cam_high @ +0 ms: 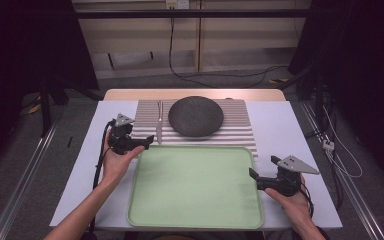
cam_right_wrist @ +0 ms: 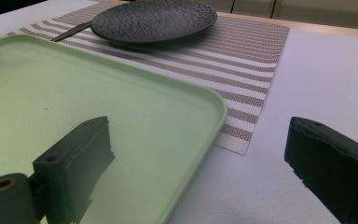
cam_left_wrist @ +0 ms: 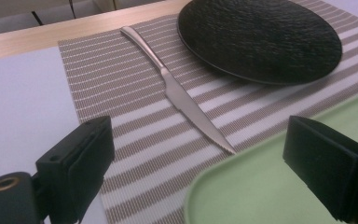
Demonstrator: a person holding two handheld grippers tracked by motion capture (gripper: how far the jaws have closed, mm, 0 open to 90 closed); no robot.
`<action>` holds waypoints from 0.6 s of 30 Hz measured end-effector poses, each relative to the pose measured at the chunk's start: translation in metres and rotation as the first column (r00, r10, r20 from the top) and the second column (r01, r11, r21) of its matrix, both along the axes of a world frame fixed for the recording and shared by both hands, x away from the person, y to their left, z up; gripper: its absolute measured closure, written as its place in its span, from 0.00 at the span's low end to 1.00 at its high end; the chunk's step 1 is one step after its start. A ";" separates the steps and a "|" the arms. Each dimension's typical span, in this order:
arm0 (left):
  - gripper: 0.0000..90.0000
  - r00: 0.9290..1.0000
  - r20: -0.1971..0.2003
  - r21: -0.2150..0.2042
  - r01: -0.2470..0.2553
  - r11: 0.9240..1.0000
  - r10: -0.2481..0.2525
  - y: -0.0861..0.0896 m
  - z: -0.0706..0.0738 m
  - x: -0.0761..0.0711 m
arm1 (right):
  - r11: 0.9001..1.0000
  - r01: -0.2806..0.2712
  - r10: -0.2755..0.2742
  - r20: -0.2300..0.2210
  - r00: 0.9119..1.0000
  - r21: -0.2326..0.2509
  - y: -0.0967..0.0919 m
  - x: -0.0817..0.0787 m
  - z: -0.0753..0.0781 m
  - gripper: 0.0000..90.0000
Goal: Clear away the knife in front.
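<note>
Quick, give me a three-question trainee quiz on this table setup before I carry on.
1. True or false: the knife lies on the striped placemat.
2. What stands beside the knife: A) a black plate, B) a glass bowl, C) a mug?
3. What do the left gripper and right gripper hold?

Key: 1 true; 2 A; 3 nothing, both are open, near the green tray.

Silver knife (cam_left_wrist: pixel 182 95) flat on striped placemat (cam_left_wrist: pixel 121 84), beside black plate (cam_left_wrist: pixel 261 37)

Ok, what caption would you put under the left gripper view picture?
Open left gripper facing a knife on a striped mat, between a black plate and a green tray.
</note>
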State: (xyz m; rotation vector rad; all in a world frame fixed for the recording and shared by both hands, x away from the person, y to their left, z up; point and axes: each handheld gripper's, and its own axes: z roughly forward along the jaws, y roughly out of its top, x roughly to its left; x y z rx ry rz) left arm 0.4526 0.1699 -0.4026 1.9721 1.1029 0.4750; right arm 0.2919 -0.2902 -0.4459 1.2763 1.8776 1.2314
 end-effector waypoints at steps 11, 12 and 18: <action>0.11 1.000 -0.020 0.059 -0.021 0.998 0.023 -0.022 -0.004 0.051 | 1.000 0.005 -0.005 0.004 1.000 -0.017 0.003 -0.001 0.000 0.08; 0.13 0.999 -0.021 0.062 -0.024 0.998 0.025 -0.024 -0.005 0.055 | 1.000 0.003 -0.003 0.005 1.000 -0.021 0.003 -0.001 0.000 0.08; 0.14 0.998 -0.050 0.086 -0.021 0.996 0.025 -0.037 -0.009 0.082 | 1.000 0.005 -0.005 0.007 1.000 -0.025 0.005 -0.004 0.001 0.08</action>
